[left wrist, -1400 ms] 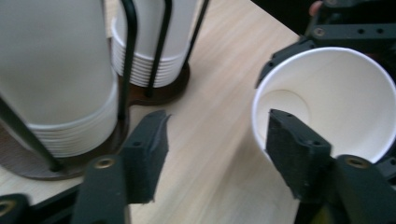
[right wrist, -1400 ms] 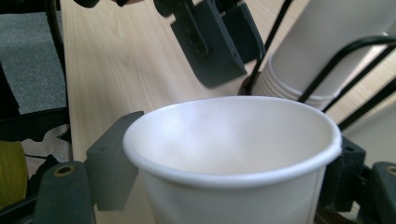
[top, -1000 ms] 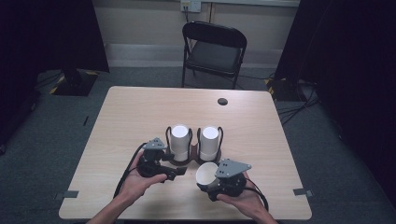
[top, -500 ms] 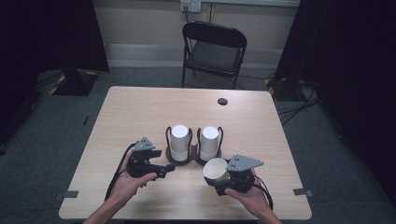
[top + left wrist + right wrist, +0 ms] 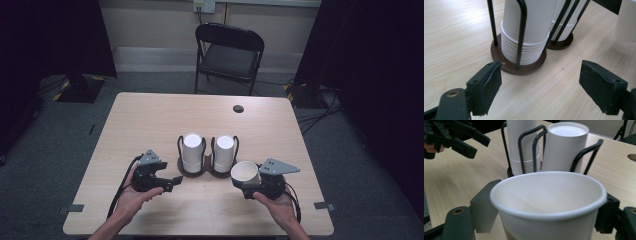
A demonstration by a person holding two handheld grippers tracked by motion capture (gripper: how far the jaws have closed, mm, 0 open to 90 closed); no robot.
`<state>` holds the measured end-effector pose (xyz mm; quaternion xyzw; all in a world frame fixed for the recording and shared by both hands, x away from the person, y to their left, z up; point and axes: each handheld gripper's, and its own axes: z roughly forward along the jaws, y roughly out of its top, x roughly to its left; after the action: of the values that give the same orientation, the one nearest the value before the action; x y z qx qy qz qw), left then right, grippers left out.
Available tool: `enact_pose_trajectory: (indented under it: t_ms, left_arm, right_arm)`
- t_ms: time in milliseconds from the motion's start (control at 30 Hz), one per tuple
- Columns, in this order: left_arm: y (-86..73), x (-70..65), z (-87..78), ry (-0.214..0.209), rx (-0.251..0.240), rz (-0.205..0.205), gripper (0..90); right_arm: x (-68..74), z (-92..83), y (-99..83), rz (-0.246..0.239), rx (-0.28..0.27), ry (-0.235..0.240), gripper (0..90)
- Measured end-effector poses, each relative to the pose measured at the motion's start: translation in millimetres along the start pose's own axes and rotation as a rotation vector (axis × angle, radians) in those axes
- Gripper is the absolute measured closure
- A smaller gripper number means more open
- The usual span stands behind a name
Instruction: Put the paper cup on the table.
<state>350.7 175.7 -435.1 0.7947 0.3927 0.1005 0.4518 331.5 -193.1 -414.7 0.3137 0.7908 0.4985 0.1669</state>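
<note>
Lab or recording studio, not home. Bare wood-look table (image 5: 150, 125) on grey carpet (image 5: 55, 150); black curtains (image 5: 50, 35) either side of table; folding chair (image 5: 229, 55) behind table; wall socket (image 5: 203, 5) above chair; cables (image 5: 320, 107) on floor right of table; tape marks (image 5: 76, 208) near table's front corners.

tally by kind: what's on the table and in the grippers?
Stacks of white paper cups in the wire holder: 2
Double wire cup holder: 1
Loose paper cup, in the right hand-held gripper: 1
Hand-held grippers: 2, the left hand-held gripper open
Total: 6
</note>
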Motion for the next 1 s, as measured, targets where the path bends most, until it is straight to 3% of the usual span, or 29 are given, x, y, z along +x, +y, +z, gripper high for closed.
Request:
enact_pose_trajectory:
  t_ms: [333, 633, 1000]
  left_arm:
    - [-5.2, 4.2, 1.2, 0.026, 0.014, 0.012, 18.0]
    - [-5.7, 6.4, 0.6, 0.045, 0.004, 0.005, 18.3]
    - [-7.7, 7.8, 3.2, 0.042, 0.026, 0.008, 17.8]
  right_arm:
    - [-24.7, -4.0, 4.3, 0.071, -0.042, -0.058, 21.8]
    - [-49.7, 2.3, 9.1, 0.096, -0.052, -0.123, 21.8]
    - [-71.3, 15.7, 12.1, 0.116, -0.079, -0.186, 21.7]
